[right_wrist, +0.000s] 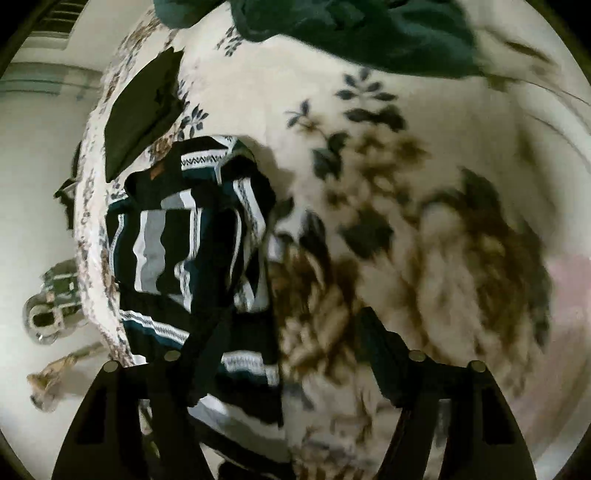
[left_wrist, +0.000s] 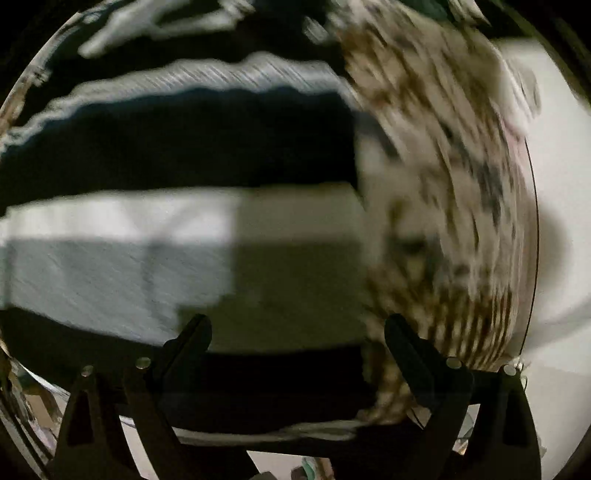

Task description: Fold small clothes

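Note:
A striped garment, dark navy with white, grey and teal bands, lies crumpled on a round table covered by a floral cloth. In the left wrist view the same garment fills the frame close up, blurred. My left gripper is open, its fingers spread just above the garment, holding nothing. My right gripper is open over the garment's right edge and the cloth, empty.
A folded black piece lies at the table's far left. A dark green garment is heaped at the far edge. The floral cloth hangs over the table rim. Shoes sit on the pale floor at left.

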{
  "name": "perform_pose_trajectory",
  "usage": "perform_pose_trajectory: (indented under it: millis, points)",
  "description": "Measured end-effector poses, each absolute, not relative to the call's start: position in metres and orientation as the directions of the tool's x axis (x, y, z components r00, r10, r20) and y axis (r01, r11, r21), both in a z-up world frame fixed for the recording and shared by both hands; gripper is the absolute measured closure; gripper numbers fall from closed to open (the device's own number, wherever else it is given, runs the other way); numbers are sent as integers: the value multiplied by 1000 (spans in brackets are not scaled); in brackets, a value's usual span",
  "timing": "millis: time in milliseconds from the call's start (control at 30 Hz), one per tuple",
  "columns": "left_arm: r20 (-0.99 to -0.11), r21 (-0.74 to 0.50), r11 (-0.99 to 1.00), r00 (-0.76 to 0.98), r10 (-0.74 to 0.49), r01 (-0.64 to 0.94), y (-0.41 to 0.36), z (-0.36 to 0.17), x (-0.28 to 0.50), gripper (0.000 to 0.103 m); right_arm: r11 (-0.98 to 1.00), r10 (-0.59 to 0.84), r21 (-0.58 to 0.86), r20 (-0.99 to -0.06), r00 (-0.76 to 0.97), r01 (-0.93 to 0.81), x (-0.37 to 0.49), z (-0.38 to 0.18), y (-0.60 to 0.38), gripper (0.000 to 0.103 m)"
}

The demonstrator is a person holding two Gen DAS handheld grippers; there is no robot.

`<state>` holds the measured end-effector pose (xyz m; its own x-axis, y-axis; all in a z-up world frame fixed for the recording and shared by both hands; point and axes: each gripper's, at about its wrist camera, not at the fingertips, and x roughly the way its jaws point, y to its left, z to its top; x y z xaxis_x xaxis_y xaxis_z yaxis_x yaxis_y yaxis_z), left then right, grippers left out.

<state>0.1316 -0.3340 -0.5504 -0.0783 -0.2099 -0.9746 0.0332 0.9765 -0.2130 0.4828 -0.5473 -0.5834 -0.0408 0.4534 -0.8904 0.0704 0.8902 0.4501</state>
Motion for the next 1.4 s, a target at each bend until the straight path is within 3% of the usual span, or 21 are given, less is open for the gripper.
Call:
perform_pose_trajectory:
  millis: [133,300,400,467,500,533,567,600,767,1033,1233,1400]
  points:
    - [-980,-176,982,-103,-168,72,-373,-569,112,7,862,507,504,-860,-59,58,528,-616,-532,36]
    - [-998,-41,994,-52,-36,99,-392,-588,112,8,857,515,515,-851,-104,22,571,-645,-501,36]
    - [-1000,-11,996,9,-12,86,-391,-583,113,43,854,518,520,-843,-149,24,583,-662,-483,36]
    - [-999,-9,997,47,-12,73,-384,-573,113,80,855,515,519,-840,-173,25,587,-671,-473,36]
    - [-998,-16,998,65,-20,60,-379,-567,112,91,856,512,517,-842,-171,21,588,-672,-469,37]
    - [-997,-11,999,78,-15,51,-375,-563,112,99,855,514,518,-843,-159,16,588,-671,-466,51]
    - [-994,-27,999,101,-30,36,-366,-554,110,99,852,518,523,-842,-151,4,588,-669,-462,64]
    - [-992,-35,999,118,-37,20,-358,-547,108,99,855,511,518,-846,-154,-5,587,-667,-458,87]
    - [-980,-69,997,188,-60,-39,-323,-508,95,99,865,485,495,-867,-115,-83,579,-637,-443,92]
    - [-958,-157,953,275,-83,-258,-229,-444,84,99,857,496,503,-864,-82,-113,582,-569,-411,93]
    - [-949,-208,883,307,-77,-421,-140,-441,83,99,854,487,493,-870,-81,-164,589,-526,-318,94]
    - [-943,-271,802,312,-113,-532,-52,-464,74,99,866,433,440,-897,-83,-238,592,-523,-192,94]
